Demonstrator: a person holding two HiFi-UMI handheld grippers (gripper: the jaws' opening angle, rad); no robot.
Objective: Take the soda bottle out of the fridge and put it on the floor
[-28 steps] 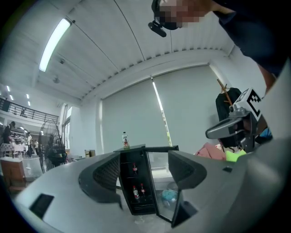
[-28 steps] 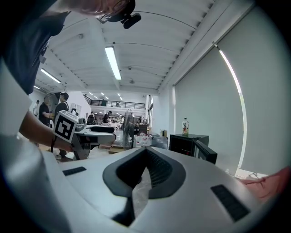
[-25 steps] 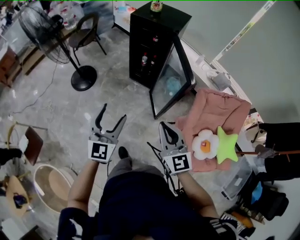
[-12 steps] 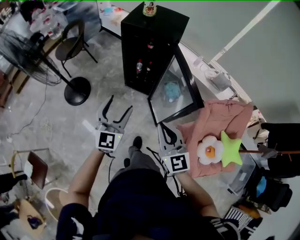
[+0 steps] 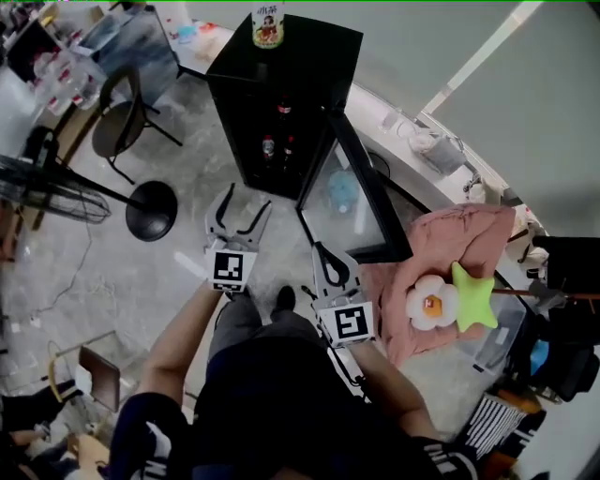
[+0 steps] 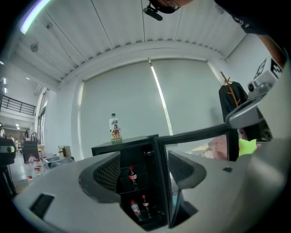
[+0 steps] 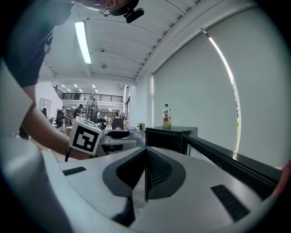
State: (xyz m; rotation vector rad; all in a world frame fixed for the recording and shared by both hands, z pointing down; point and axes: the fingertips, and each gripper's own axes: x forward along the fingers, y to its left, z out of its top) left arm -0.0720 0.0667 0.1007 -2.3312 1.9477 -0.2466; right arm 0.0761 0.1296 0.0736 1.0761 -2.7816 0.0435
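The black fridge (image 5: 281, 103) stands ahead with its glass door (image 5: 361, 202) swung open to the right. Inside, one red-capped soda bottle (image 6: 132, 176) stands on the upper shelf and two more (image 6: 135, 209) (image 6: 144, 204) on the lower one. A tea bottle (image 5: 268, 25) stands on the fridge top. My left gripper (image 5: 246, 202) is open and empty, a short way in front of the fridge opening, which the left gripper view frames between its fingers. My right gripper (image 5: 322, 255) is shut on nothing, lower and beside the door's bottom edge.
A fan's round base (image 5: 150, 208) and a chair (image 5: 117, 127) stand to the left on the marbled floor. To the right of the door lies a pink cloth (image 5: 459, 244) with a flower plush (image 5: 431, 302) and a green star (image 5: 473, 295). Cables trail by my feet.
The person has stepped toward the fridge, so it sits closer and more central. Both grippers have moved forward with it; the left stays open and the right stays shut.
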